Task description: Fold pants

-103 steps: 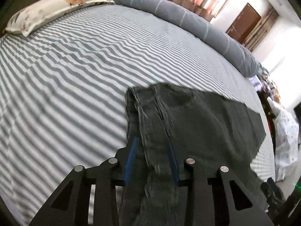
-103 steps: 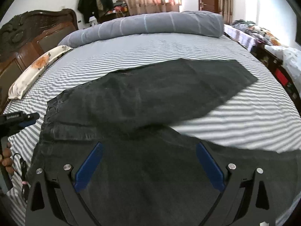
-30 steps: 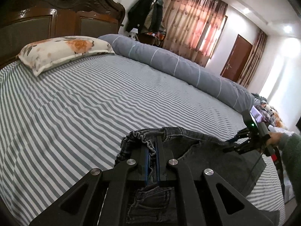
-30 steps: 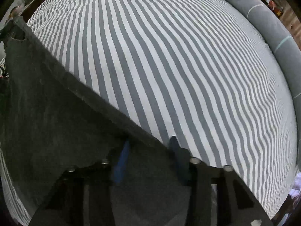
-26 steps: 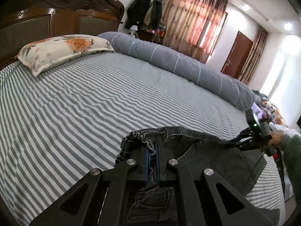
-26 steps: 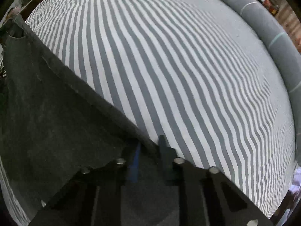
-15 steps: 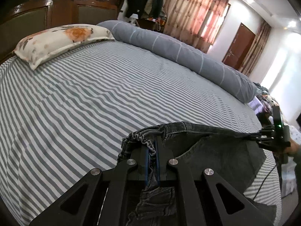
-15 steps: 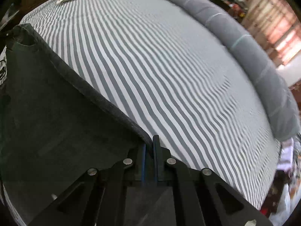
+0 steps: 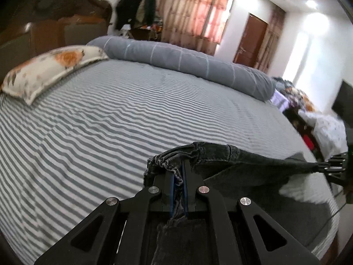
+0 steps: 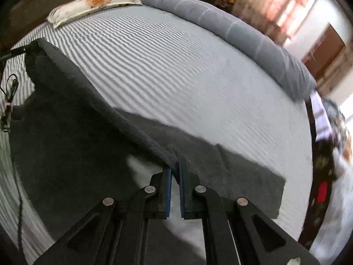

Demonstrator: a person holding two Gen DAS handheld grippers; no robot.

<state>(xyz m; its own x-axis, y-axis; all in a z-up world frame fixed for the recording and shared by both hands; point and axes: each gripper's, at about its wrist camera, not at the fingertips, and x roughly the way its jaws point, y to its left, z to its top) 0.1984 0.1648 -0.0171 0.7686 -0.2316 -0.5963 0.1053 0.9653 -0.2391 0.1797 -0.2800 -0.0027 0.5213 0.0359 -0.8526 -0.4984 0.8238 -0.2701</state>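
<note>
1. The pants, dark grey denim, hung stretched between the two tongs above the bed, their upper edge pulled into a taut line while the lower cloth sagged toward the sheet.
2. The left tongs were pinched nearly together on the gathered elastic waistband, which bunched up just ahead of the blue pads; more denim hung down between the black arms below.
3. The right tongs were likewise pressed close on the far end of that taut edge, with only a thin sliver of cloth between the pads.
4. In the right wrist view the pants ran from these tongs up and to the left, ending at the other tool near the picture's left edge; a second layer lay flat on the sheet just beyond the tips.
5. The bed wore a grey-and-white striped sheet.
6. A floral pillow lay by the wooden headboard, and a rolled grey duvet ran along the far side.
7. Pink curtains and a brown door stood behind.
8. No readable writing or brand appeared anywhere.
</note>
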